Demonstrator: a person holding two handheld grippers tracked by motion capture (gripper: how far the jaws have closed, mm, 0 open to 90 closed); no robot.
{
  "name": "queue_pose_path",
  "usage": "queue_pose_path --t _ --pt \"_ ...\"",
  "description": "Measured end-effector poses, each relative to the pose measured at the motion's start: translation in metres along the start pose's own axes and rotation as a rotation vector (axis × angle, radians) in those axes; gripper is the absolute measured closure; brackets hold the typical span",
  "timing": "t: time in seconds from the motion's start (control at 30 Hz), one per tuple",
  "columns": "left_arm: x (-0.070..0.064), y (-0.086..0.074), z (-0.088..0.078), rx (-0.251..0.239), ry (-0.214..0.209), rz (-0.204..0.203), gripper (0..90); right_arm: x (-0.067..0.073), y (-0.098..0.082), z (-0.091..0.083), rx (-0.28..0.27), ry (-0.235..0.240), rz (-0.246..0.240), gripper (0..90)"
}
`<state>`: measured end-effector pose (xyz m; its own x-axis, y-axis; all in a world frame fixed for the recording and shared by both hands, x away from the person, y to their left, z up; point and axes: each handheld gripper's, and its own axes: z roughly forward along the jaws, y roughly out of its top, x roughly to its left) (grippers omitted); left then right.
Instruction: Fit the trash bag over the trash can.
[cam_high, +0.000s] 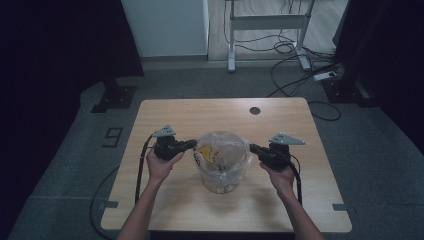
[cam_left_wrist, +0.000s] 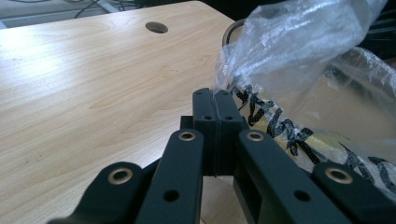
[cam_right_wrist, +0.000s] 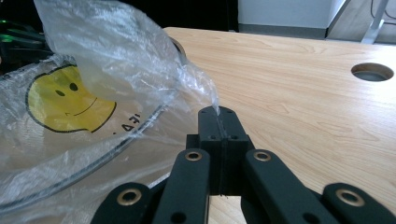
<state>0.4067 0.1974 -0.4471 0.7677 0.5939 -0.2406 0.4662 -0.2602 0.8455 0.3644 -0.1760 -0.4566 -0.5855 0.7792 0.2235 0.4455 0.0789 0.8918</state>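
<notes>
Thin plastic bag (cam_high: 221, 150), draped over the bin (cam_high: 221, 175) at table (cam_high: 165, 115) centre, is pinched at opposite edges by left gripper (cam_left_wrist: 215, 95) and right gripper (cam_right_wrist: 218, 112); judged light, limp, tear-prone.

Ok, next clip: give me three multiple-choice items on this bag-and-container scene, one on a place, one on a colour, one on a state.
1. Where does the clear container stand?
A. mid-table between the grippers
B. on the floor
C. at the far left corner

2. What colour is the smiley face on the plastic bag?
A. red
B. yellow
C. blue

3. How are the right gripper and the left gripper?
A. both wide open
B. one open, one shut
C. both shut on the bag's film

Answers: 1 A, the high view shows it between the hands; 2 B, seen in the right gripper view; 3 C, each pair of fingers is pressed together with film pinched at the tips.
</notes>
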Motion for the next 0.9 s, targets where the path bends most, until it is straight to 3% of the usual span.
queue_pose_path --t 0.43,0.5,0.57,0.7,0.83,0.87,0.9 --pt "0.002 -0.002 0.004 0.007 -0.01 -0.009 89.8 0.0 -0.014 0.013 0.007 0.044 -0.023 88.4" --pt "0.001 -0.002 0.004 0.009 -0.007 -0.004 89.8 -0.001 -0.015 0.009 -0.011 0.022 -0.029 77.6" --pt "0.001 -0.002 0.003 0.009 -0.008 -0.002 89.8 -0.004 -0.014 0.0 -0.063 -0.001 -0.029 67.0" --pt "0.001 -0.001 0.004 0.008 -0.008 -0.001 89.7 -0.003 -0.001 -0.015 -0.115 0.013 -0.064 52.5" --pt "-0.001 -0.001 0.005 0.008 -0.01 0.0 89.7 0.003 0.014 -0.021 -0.135 0.064 -0.11 47.5" --pt "-0.002 0.0 0.006 0.009 -0.01 0.002 89.7 0.009 0.025 -0.02 -0.133 0.113 -0.148 44.5" --pt "-0.002 0.0 0.006 0.008 -0.012 0.002 89.7 0.011 0.029 -0.018 -0.128 0.13 -0.159 43.5"
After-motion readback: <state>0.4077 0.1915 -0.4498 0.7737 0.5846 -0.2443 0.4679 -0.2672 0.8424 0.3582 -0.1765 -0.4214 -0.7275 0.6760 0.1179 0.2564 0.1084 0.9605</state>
